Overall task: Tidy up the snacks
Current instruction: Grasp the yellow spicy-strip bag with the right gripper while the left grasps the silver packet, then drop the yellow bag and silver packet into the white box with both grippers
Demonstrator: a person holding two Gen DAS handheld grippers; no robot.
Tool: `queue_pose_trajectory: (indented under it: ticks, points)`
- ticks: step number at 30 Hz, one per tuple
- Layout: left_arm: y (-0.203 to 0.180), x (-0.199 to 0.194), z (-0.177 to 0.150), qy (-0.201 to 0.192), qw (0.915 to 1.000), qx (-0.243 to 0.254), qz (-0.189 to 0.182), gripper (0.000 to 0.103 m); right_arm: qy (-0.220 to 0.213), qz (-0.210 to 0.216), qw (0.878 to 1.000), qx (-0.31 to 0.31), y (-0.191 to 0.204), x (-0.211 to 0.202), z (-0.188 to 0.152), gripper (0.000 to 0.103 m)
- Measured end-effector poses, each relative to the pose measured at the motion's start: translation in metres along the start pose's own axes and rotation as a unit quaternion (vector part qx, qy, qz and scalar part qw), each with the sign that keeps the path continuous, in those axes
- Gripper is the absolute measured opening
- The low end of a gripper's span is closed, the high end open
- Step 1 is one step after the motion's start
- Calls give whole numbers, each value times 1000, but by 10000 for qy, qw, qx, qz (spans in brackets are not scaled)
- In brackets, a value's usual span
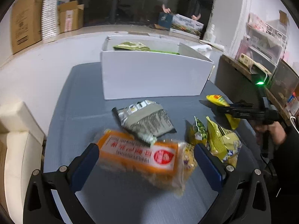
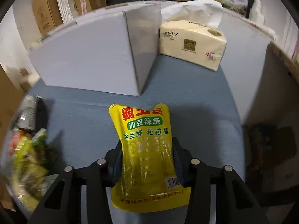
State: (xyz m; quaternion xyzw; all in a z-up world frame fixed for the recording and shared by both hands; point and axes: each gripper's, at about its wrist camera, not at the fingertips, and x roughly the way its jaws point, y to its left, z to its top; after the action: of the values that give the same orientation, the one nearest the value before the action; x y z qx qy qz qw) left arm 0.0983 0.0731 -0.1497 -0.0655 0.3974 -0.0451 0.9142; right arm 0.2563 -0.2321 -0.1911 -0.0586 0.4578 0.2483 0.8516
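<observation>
In the left wrist view my left gripper (image 1: 145,155) is open with its blue pads on either side of an orange snack pack (image 1: 138,154) on the blue-grey table; the pack is blurred. A grey-green packet (image 1: 143,121) and two yellow packets (image 1: 220,143) lie beyond it. The white box (image 1: 149,76) stands behind with green packets inside. My right gripper (image 2: 147,149) is shut on a yellow snack pouch (image 2: 145,149), held above the table in front of the white box (image 2: 89,59). This gripper and pouch (image 1: 222,102) also show at the right of the left wrist view.
A tissue pack (image 2: 192,41) stands right of the white box. A blurred heap of packets (image 2: 28,140) lies at the left. A cream cushion (image 1: 16,140) is left of the table. Cardboard boxes (image 1: 26,18) sit on a ledge behind. Shelves (image 1: 261,43) stand at the right.
</observation>
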Motion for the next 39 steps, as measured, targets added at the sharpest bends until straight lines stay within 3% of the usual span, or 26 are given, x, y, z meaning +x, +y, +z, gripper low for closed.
queue_pose_trajectory:
  ticks: [7,9,11,13,15,16,17,21,29,34,39]
  points:
    - [-4,54,38,485,9988,60,-21,103,-712,806,9936,353,13,-64,-26,49]
    - [-7,71,44,608,9981,-15,-41,103,-858,844,9922,330,17,-77,-31,49]
    - [-9,91,51,775,9961,-127,390,103,-989,852,9910,305,22,-92,-34,49]
    - [-13,103,54,867,9945,-188,566,103,-1051,875,9902,283,25,-95,-34,49]
    - [-15,114,53,997,9940,-208,412,102,-1075,853,9902,248,28,-101,-36,49]
    - [-16,117,52,1018,9940,-200,355,89,-1063,853,9904,244,29,-103,-37,49]
    - [-17,118,50,1018,9941,-150,328,83,-1058,836,9906,247,28,-101,-37,49]
    - [-22,101,45,760,9970,22,122,76,-1051,898,9899,306,26,-96,-39,49]
    - [-22,19,74,-367,9987,-110,-343,75,-1261,1024,9862,310,36,-102,-29,49]
    - [-26,-16,123,-963,9944,71,-423,75,-1526,1086,9819,289,46,-107,14,49]
    - [-28,-6,188,-1141,9927,261,-304,75,-1764,998,9790,209,53,-101,87,52]
